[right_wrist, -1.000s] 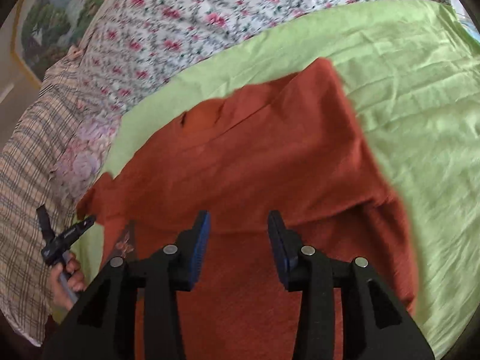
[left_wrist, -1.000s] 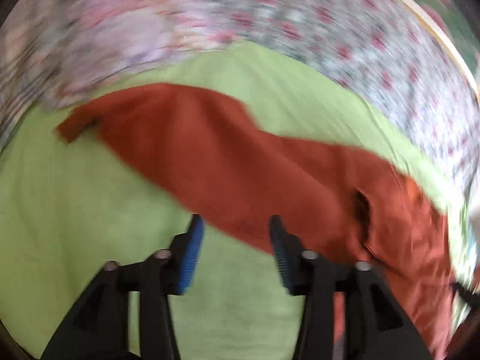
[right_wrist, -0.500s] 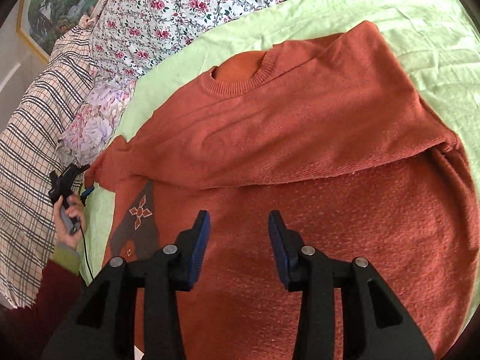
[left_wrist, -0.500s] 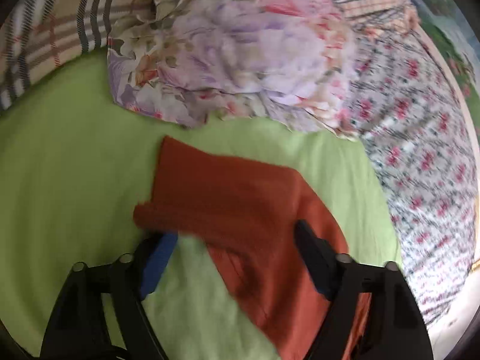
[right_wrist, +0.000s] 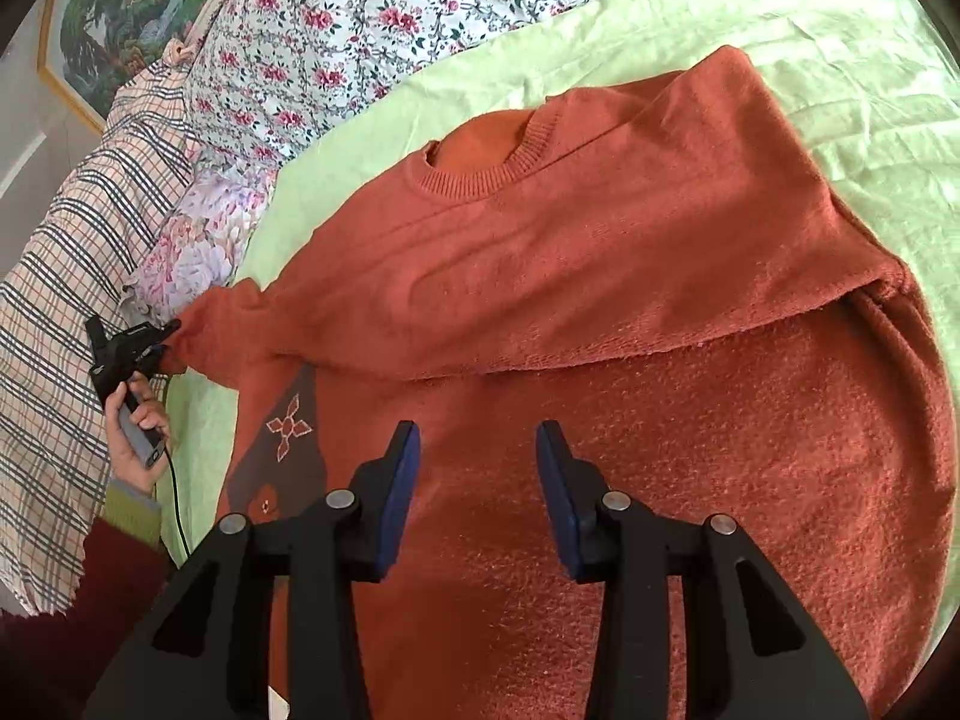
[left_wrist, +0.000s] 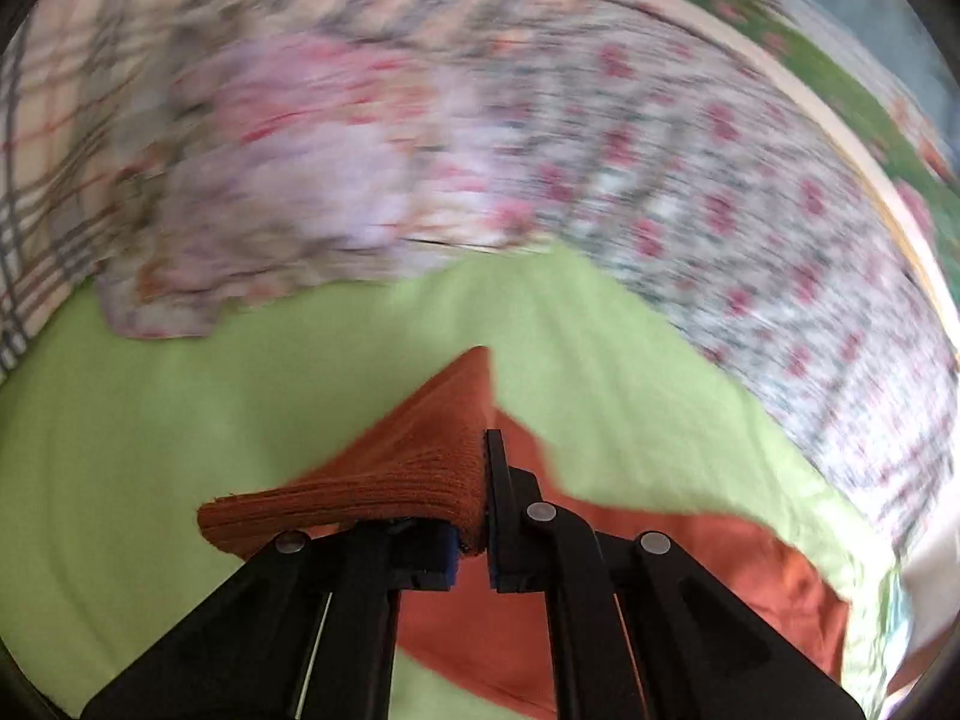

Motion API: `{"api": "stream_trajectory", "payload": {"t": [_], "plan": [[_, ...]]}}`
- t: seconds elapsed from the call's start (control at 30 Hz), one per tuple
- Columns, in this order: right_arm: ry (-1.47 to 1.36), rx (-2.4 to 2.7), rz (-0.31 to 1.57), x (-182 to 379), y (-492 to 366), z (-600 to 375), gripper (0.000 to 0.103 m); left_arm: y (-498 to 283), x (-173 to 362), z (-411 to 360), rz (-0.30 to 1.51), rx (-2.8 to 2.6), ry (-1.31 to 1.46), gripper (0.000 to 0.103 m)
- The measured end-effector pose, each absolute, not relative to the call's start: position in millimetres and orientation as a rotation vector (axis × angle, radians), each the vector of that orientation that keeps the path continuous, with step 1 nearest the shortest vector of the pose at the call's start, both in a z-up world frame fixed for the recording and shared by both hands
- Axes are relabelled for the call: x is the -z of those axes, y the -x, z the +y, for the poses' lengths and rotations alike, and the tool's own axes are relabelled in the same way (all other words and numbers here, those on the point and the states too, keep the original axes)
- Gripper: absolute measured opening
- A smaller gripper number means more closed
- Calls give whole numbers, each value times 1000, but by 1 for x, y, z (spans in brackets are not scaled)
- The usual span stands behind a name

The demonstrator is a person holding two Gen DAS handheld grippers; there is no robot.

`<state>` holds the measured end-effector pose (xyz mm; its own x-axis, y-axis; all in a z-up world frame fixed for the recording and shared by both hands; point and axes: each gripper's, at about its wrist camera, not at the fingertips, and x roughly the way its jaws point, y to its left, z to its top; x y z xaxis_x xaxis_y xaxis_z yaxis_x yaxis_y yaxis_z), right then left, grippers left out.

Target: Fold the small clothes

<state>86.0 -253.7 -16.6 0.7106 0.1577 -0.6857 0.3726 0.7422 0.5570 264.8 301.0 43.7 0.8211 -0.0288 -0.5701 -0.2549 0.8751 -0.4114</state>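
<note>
An orange-red sweater (right_wrist: 600, 312) lies spread on a light green sheet (right_wrist: 810, 30), ribbed collar toward the far side, one part folded over its body. My left gripper (left_wrist: 480, 516) is shut on the ribbed cuff of the sweater's sleeve (left_wrist: 396, 480) and holds it off the sheet; it also shows in the right wrist view (right_wrist: 135, 348) at the sleeve end on the left. My right gripper (right_wrist: 477, 480) is open and empty, just above the sweater's lower body.
A floral bedspread (right_wrist: 360, 30), a pale flowered pillow (right_wrist: 198, 240) and a plaid blanket (right_wrist: 60, 312) border the green sheet on the far and left sides. A framed picture (right_wrist: 120, 18) hangs behind. The left wrist view is motion-blurred.
My left gripper went from open over the sleeve end to shut on the cuff, and has lifted it. The right gripper stayed open above the sweater, shifting slightly.
</note>
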Motion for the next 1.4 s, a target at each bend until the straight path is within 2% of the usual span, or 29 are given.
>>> {"api": "stream_trajectory", "payload": {"t": [0.23,0.47,0.6,0.8,0.93,1.03,1.1,1.4], "plan": [[-766,161,741,9,-62,-264,42,-255,-65,152,615,164,391,4],[-793,226,705,9,-30,-285,42,-249,-57,1,680,391,227,4],[-821,260,695,16,-13,-297,42,-251,-33,-71,741,450,121,4],[-854,300,679,21,5,-311,42,-274,14,-131,845,446,-6,7],[-855,315,668,19,12,-315,42,-274,35,-133,908,454,-24,20],[-845,313,662,14,10,-315,42,-258,32,-117,920,473,2,40],[-829,302,665,10,4,-313,43,-240,23,-99,897,480,16,48],[-657,191,739,2,-73,-282,53,-188,13,24,871,221,62,51]]}}
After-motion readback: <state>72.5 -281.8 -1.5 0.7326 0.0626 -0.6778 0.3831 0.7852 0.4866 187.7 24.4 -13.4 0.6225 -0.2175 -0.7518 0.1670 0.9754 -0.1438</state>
